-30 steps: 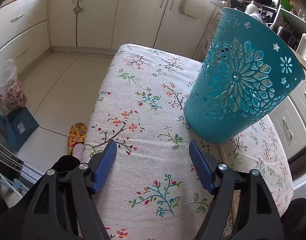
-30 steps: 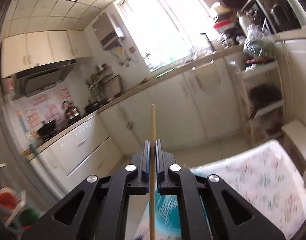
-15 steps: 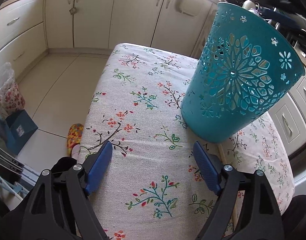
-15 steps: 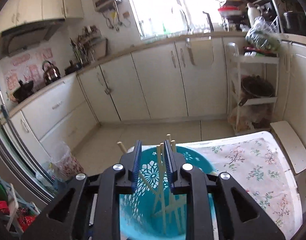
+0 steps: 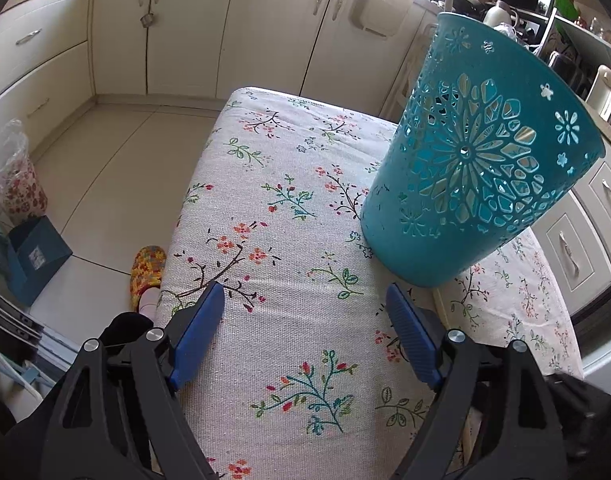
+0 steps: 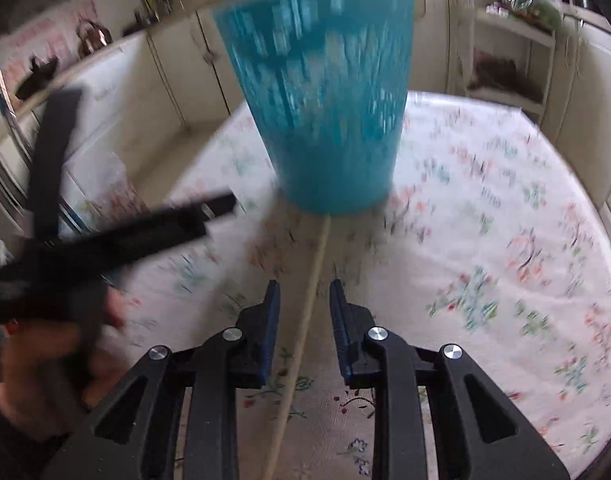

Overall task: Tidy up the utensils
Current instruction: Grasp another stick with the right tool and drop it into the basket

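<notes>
Chopstick (image 6: pixel 311 300): lying between my opening right gripper's (image 6: pixel 305 292) blue pads, untouched; basket (image 5: pixel 477 168) (contents hidden) stands ahead; left gripper (image 5: pixel 305 304) wide, empty.

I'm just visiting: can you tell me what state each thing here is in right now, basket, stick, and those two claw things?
Teal basket: upright on the floral tablecloth.
Chopstick: lying on the cloth, between the right gripper's pads, not pinched.
Right gripper: jaws opening, a little apart.
Left gripper: wide open, holding nothing, above the cloth.

One teal basket (image 5: pixel 477 184), one loose chopstick (image 6: pixel 305 320), two grippers (image 5: pixel 305 332) (image 6: pixel 304 312)
</notes>
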Motion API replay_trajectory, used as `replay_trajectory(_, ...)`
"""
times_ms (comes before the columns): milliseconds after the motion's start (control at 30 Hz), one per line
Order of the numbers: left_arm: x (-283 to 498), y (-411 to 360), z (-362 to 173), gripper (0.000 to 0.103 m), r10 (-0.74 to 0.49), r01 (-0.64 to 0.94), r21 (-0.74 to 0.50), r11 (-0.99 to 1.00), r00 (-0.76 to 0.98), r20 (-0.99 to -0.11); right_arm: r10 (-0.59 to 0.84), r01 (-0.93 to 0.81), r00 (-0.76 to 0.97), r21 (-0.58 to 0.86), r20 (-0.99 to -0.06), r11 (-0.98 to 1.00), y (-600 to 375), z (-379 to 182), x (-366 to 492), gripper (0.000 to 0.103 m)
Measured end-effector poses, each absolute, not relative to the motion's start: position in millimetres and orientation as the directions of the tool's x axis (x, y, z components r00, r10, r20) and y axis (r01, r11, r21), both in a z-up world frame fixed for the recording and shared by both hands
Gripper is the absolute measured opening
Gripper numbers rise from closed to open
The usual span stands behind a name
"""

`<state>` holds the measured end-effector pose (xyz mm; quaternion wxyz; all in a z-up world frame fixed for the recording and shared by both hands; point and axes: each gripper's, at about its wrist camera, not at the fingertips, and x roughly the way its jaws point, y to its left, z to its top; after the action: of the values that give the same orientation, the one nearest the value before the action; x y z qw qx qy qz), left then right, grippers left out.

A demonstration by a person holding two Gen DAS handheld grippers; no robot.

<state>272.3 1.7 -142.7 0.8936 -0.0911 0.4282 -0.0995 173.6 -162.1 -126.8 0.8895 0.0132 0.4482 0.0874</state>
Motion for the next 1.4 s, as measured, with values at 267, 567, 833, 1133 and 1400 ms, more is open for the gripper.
replay_trajectory(267,272,1,-143,0.080,-0.251,0.103,-0.239,0.966,0.611,-0.751,0.161,-0.138,0.590,0.098,-0.791,0.986,-174,-130,162,0.007)
replay_trajectory(567,272,0,-143,0.080,-0.245,0.105,-0.230,0.968,0.610,-0.754,0.310,-0.029,0.658,0.389,-0.686,0.921,-234,-117,145,0.006)
replay_trajectory(833,271,-2,-143,0.081,-0.236,0.106,-0.218,0.970,0.609,-0.757,0.355,-0.045,0.679,0.446,-0.642,0.894,-238,-106,146,0.006)
replay_trajectory(1133,271,-5,-143,0.083,-0.230,0.113,-0.204,0.972,0.604,-0.763,0.414,-0.126,0.794,0.546,-0.445,0.828,-243,-42,140,0.006)
replay_trajectory(1400,272,-6,-143,0.085,-0.233,0.118,-0.204,0.972,0.602,-0.764,0.386,-0.248,0.901,0.499,-0.196,0.830,-219,54,210,0.006)
